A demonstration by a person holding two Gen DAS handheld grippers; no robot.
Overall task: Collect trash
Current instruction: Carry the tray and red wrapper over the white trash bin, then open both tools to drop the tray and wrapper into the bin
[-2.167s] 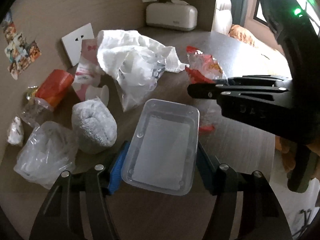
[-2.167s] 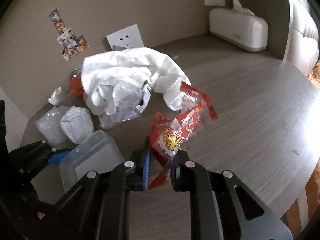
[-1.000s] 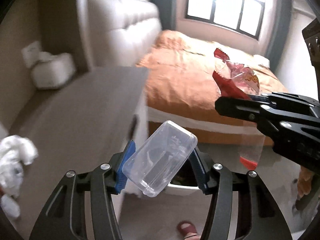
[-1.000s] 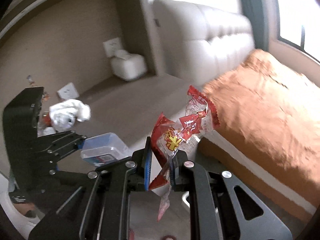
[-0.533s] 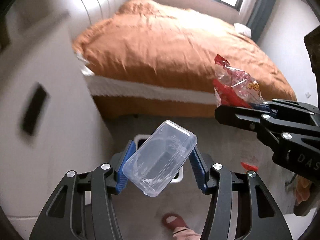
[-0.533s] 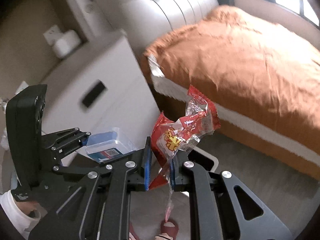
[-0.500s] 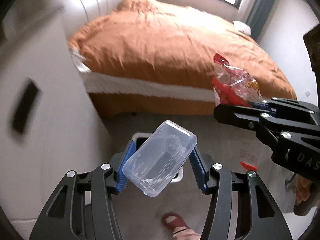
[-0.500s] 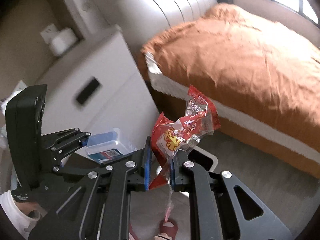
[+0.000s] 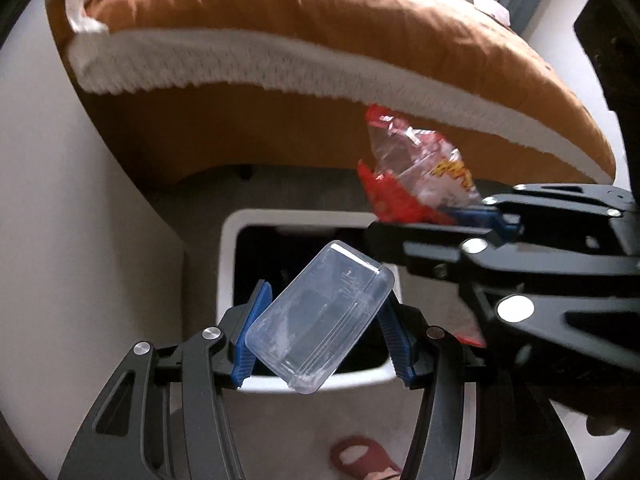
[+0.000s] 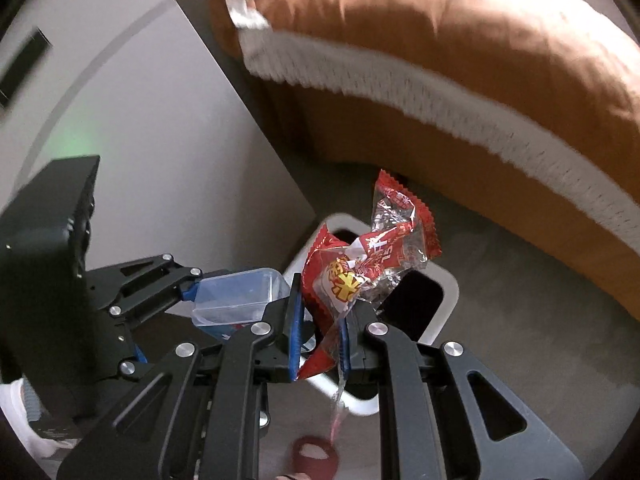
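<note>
My left fingers (image 9: 320, 330) are clamped on the clear plastic box (image 9: 320, 318) and my right fingers (image 10: 320, 330) on the red snack wrapper (image 10: 362, 270), both above the white bin (image 9: 228, 248) just beyond them, neither piece dropped in yet.

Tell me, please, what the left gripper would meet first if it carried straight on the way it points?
Probably the open white bin: the left gripper, gripping a clear plastic box, aims down into its dark mouth. Nothing appears between them, though depth is hard to judge.
</note>
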